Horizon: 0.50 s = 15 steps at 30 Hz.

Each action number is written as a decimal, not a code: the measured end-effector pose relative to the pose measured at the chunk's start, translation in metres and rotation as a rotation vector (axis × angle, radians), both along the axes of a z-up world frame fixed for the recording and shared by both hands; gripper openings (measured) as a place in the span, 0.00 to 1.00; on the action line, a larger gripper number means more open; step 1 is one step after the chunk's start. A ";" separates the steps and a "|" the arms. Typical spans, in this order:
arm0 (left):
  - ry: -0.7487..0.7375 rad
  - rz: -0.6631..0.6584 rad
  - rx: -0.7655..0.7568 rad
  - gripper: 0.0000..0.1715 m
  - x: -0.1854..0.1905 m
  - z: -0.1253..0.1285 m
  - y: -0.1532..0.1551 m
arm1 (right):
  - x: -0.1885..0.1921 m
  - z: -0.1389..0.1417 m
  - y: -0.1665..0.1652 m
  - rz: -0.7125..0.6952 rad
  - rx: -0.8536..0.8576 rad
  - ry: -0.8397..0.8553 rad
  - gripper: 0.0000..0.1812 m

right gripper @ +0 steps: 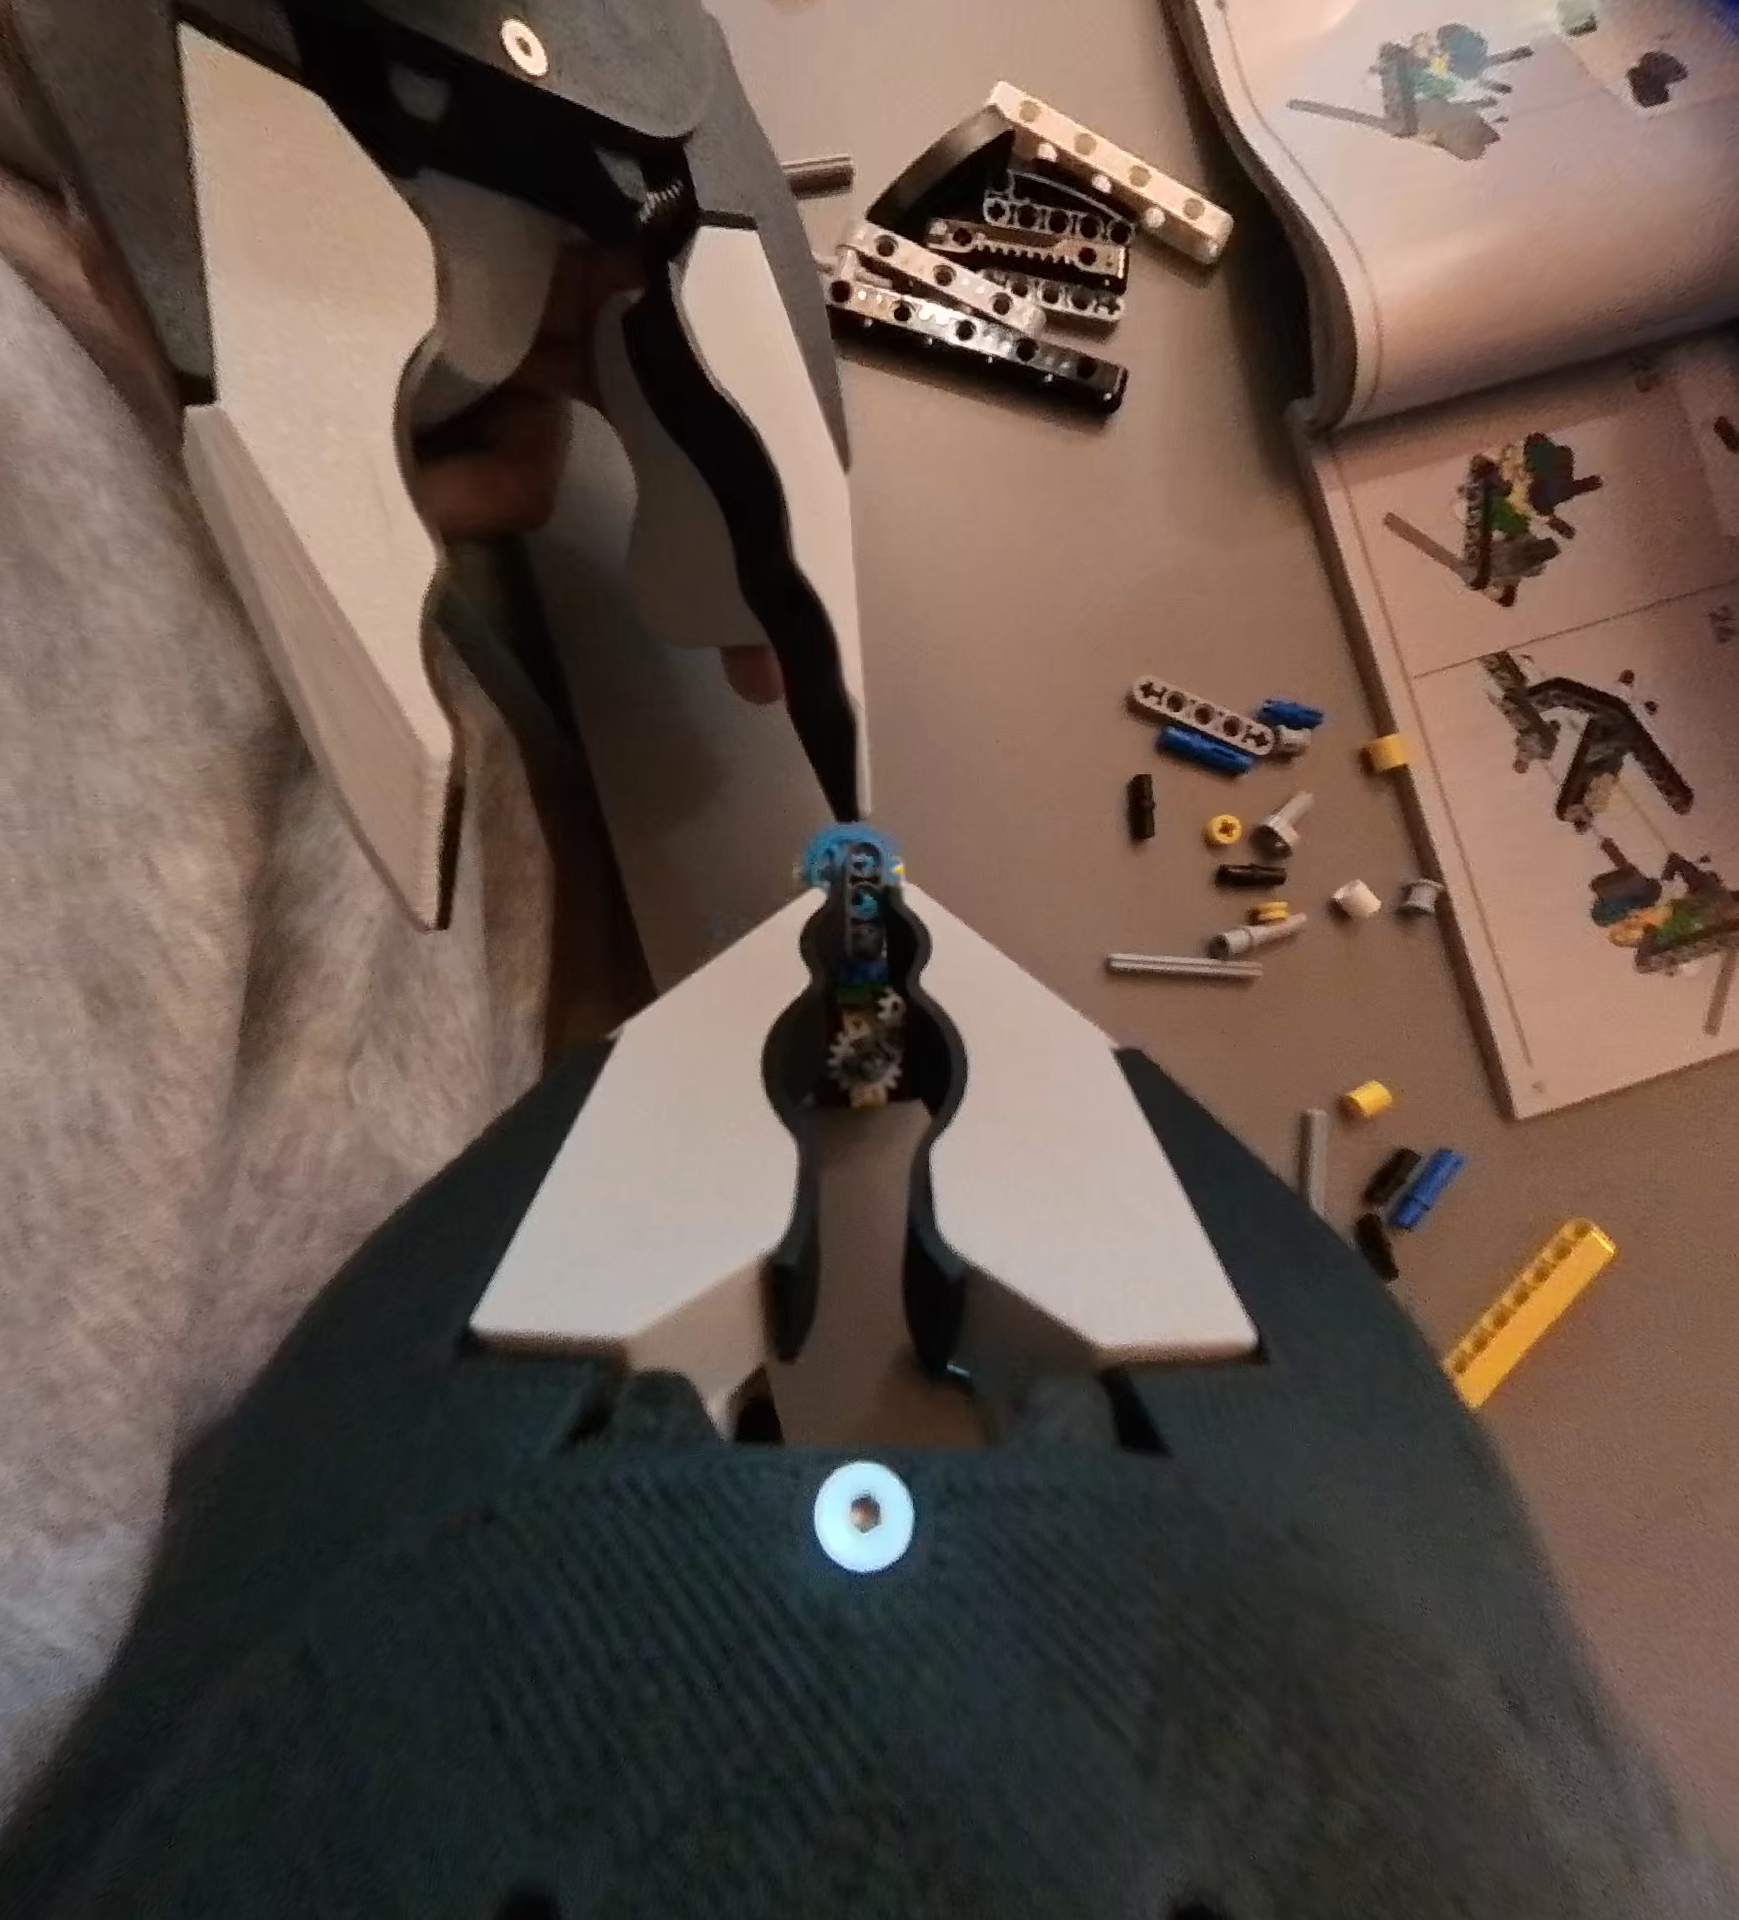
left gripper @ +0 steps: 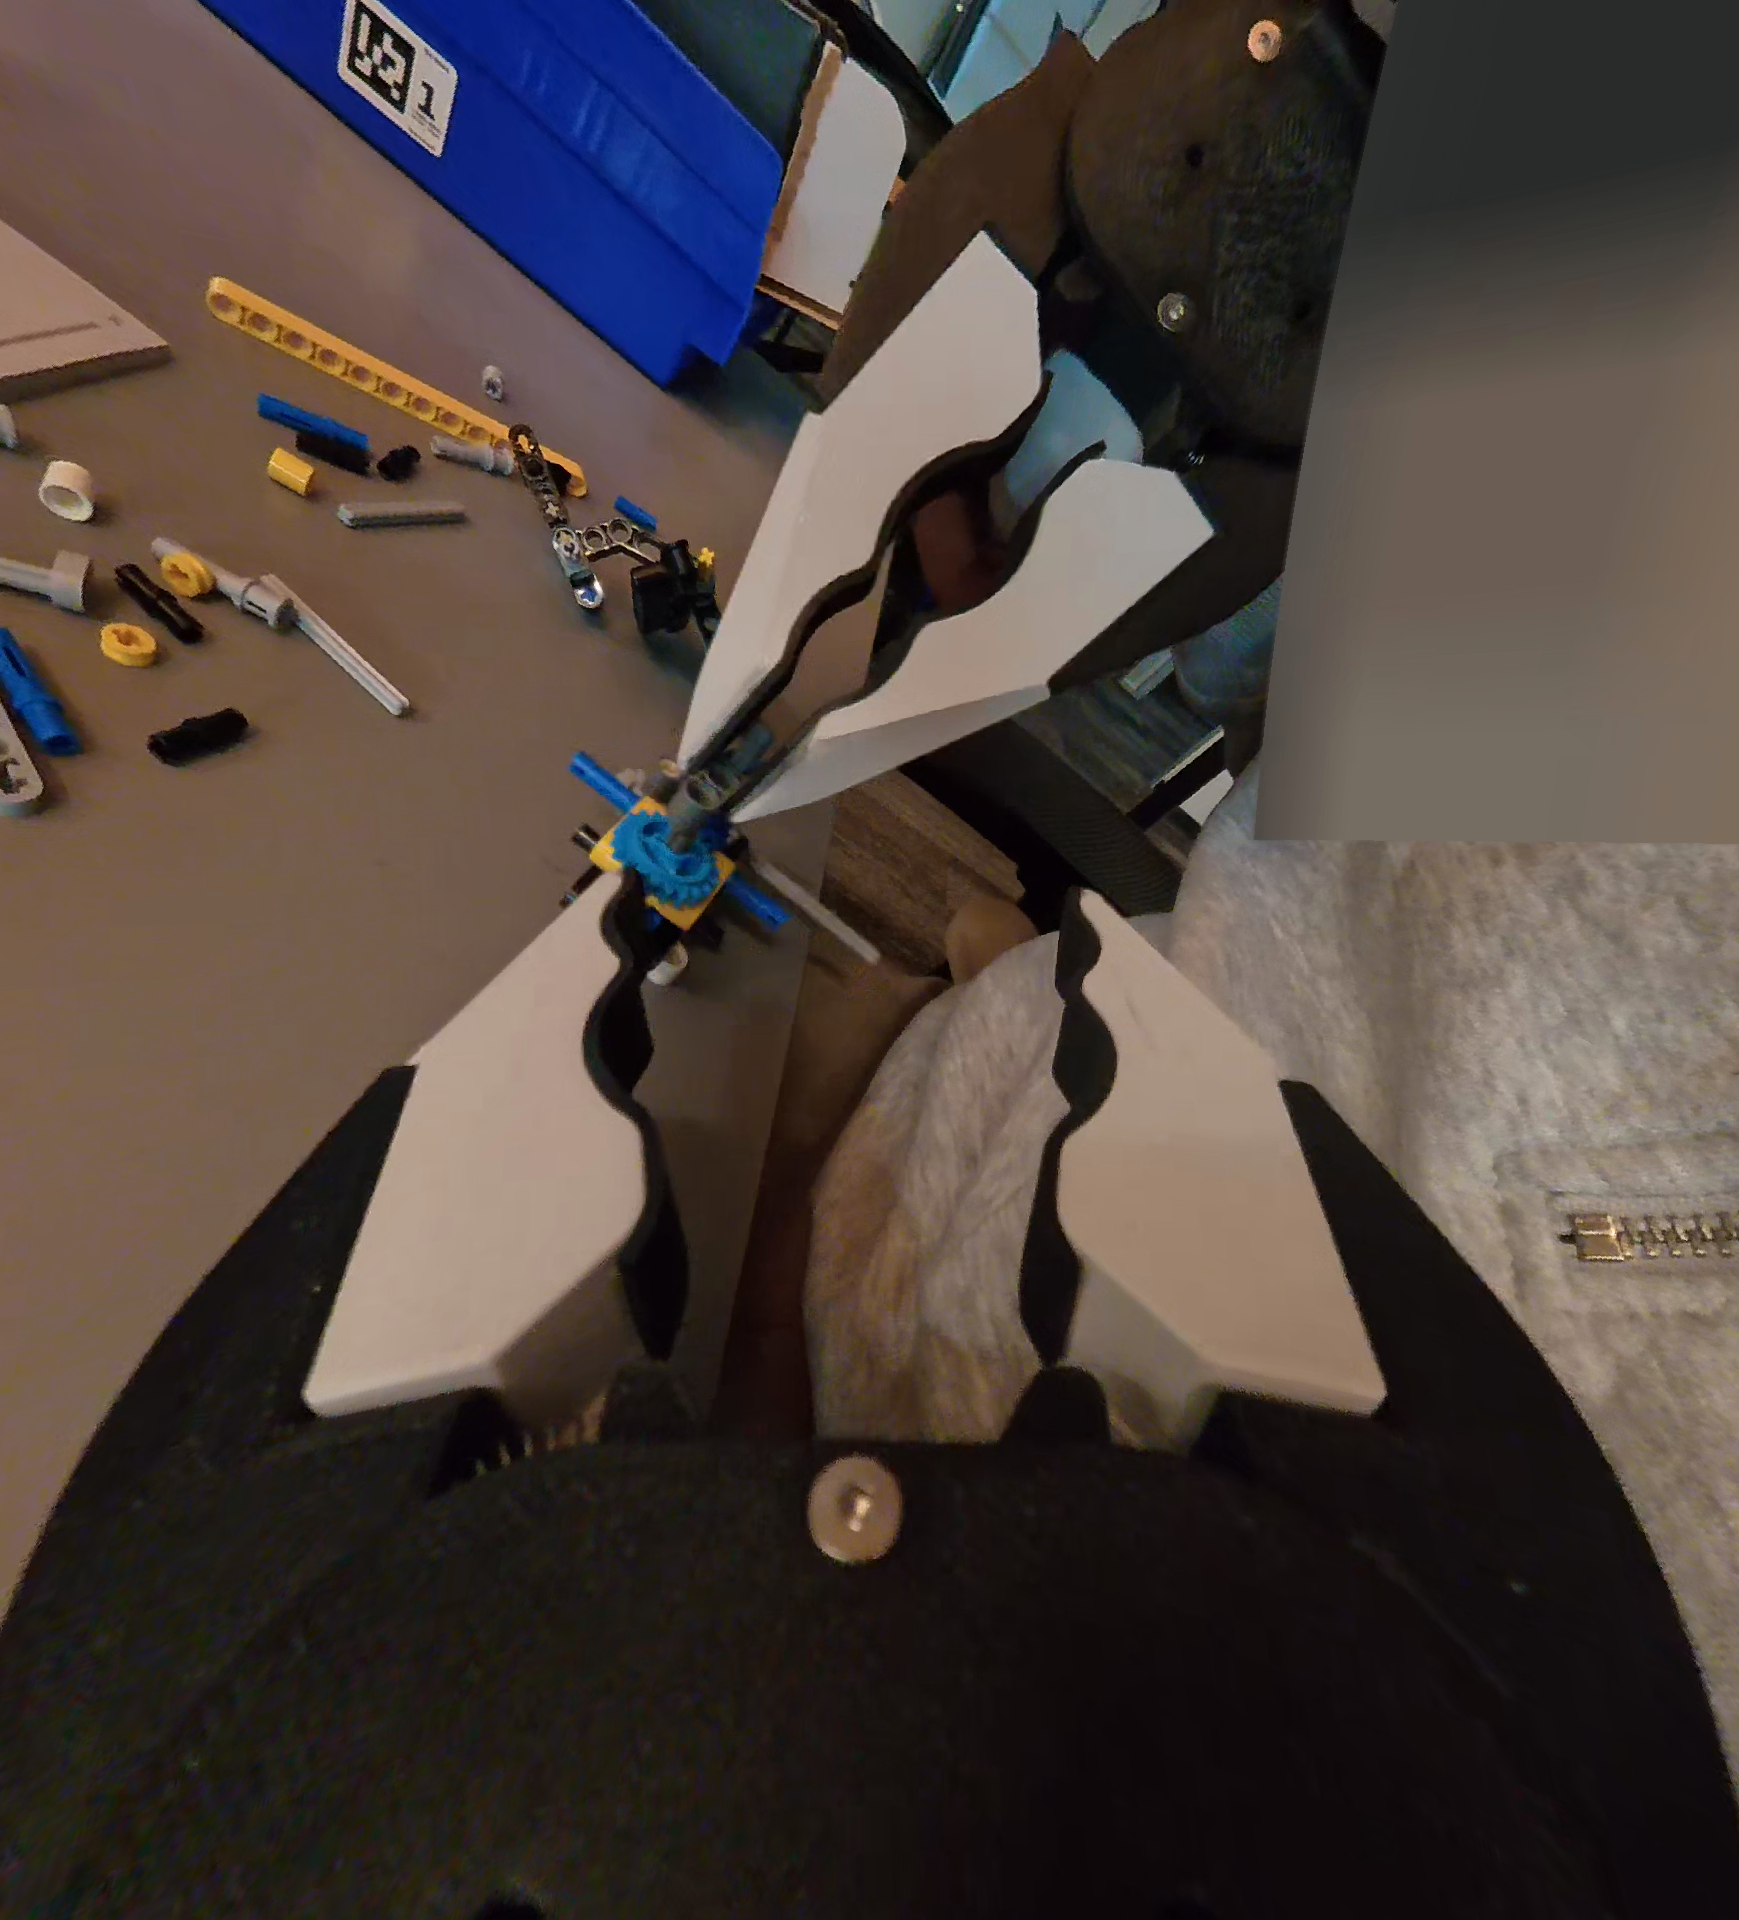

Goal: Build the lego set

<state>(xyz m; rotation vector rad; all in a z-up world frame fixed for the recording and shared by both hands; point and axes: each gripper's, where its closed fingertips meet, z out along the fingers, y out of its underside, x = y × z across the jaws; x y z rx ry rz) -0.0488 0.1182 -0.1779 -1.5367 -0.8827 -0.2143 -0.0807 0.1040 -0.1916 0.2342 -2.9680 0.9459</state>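
Observation:
A small lego assembly (left gripper: 673, 854) with a blue gear on a yellow block and blue axles is held in the air near the table's edge. My right gripper (left gripper: 711, 795) comes in from the upper right and is shut on its dark beam. In the right wrist view the assembly (right gripper: 860, 997), with small gears, sits between the right gripper's (right gripper: 860, 902) closed fingers. My left gripper (left gripper: 849, 899) is open wide. Its left fingertip (left gripper: 626, 904) touches the side of the assembly. It also shows in the right wrist view (right gripper: 641, 862), one fingertip (right gripper: 842, 800) at the blue gear.
Loose pins, axles and bushes lie on the grey table (left gripper: 325, 935), with a long yellow beam (left gripper: 387, 384). A blue bin (left gripper: 574, 156) stands at the back. An open instruction booklet (right gripper: 1571, 675) and a pile of black and grey beams (right gripper: 1000, 260) lie nearby. A person's grey fleece (left gripper: 1467, 1143) is close.

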 end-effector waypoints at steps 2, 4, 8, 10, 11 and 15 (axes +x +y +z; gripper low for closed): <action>-0.003 -0.003 -0.001 0.45 0.001 0.000 0.001 | -0.001 -0.002 0.001 -0.006 0.015 0.010 0.03; -0.004 0.003 -0.002 0.45 0.000 -0.001 0.000 | 0.000 -0.002 0.001 -0.008 0.019 0.011 0.03; -0.005 0.002 -0.001 0.45 0.000 -0.001 0.000 | 0.001 -0.002 0.002 0.004 0.024 0.011 0.03; -0.006 0.002 -0.003 0.46 0.000 -0.001 0.001 | 0.003 -0.002 0.002 0.018 0.029 0.005 0.03; -0.005 0.000 -0.003 0.45 0.001 -0.001 0.001 | 0.004 -0.002 0.002 0.024 0.032 0.004 0.03; -0.004 -0.001 -0.003 0.45 0.001 -0.001 0.001 | 0.006 -0.002 0.003 0.047 0.043 0.003 0.03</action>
